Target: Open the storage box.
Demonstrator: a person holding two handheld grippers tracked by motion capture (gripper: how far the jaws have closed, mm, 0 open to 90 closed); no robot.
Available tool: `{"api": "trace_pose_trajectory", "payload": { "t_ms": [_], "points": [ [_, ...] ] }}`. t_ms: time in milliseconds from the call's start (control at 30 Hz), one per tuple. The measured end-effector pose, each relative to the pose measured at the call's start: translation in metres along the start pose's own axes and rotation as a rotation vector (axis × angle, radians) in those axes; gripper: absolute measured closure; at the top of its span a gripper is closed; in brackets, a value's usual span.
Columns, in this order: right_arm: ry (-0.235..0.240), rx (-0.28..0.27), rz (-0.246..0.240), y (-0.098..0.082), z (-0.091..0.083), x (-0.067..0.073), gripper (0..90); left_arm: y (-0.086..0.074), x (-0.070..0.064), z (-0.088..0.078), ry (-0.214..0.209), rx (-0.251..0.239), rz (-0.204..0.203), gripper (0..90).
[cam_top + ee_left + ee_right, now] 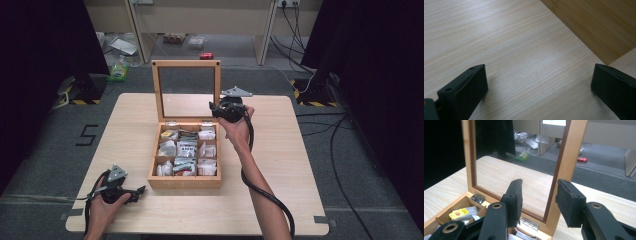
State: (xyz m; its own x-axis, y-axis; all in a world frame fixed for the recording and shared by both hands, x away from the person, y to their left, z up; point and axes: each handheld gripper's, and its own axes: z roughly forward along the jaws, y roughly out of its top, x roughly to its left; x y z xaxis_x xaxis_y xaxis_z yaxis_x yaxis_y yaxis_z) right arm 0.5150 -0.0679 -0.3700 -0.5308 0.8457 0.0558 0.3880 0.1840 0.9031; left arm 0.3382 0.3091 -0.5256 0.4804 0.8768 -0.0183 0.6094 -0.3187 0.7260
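A wooden box (185,181) with several compartments of small packets (187,149) stands mid-table. Its glass lid (186,63) is upright. My right gripper (215,107) hovers at the lid's right edge, above the box's back right corner. In the right gripper view the lid's right frame post (564,162) stands between the jaws of the gripper (540,182), with a gap beside the left pad, so the gripper is open. A yellow-labelled packet (461,213) lies in the compartment below. My left gripper (140,190) rests open on the table (519,50) left of the box (599,25), holding nothing (539,67).
Beyond the table's far edge the floor holds a red can (206,55), a green bottle (119,70) and loose cables (295,30). Dark curtains flank both sides. The right gripper's cable (270,197) trails along the forearm to the table's front edge.
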Motion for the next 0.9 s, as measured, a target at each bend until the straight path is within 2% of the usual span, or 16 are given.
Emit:
{"api": "trace_pose_trajectory", "payload": {
  "t_ms": [233,433,567,667,900],
  "points": [
    [0.031,0.033,-0.019,-0.005,-0.004,0.009,55.2,0.0,0.0,0.0,-0.001,0.001,0.0,0.0],
    [0.064,0.073,-0.03,-0.016,-0.009,0.014,53.5,0.0,0.0,0.0,0.001,0.0,0.001,0.1],
    [0.086,0.092,-0.013,-0.022,-0.014,0.017,50.9,0.0,0.0,0.0,0.0,0.0,-0.001,0.0],
    [0.104,0.085,0.017,-0.025,-0.019,0.019,48.2,0.0,0.0,0.0,0.0,0.001,0.0,0.1],
    [0.123,0.105,0.039,-0.036,-0.026,0.023,46.3,0.0,0.0,0.0,-0.001,0.001,-0.001,0.0]
  ]
}}
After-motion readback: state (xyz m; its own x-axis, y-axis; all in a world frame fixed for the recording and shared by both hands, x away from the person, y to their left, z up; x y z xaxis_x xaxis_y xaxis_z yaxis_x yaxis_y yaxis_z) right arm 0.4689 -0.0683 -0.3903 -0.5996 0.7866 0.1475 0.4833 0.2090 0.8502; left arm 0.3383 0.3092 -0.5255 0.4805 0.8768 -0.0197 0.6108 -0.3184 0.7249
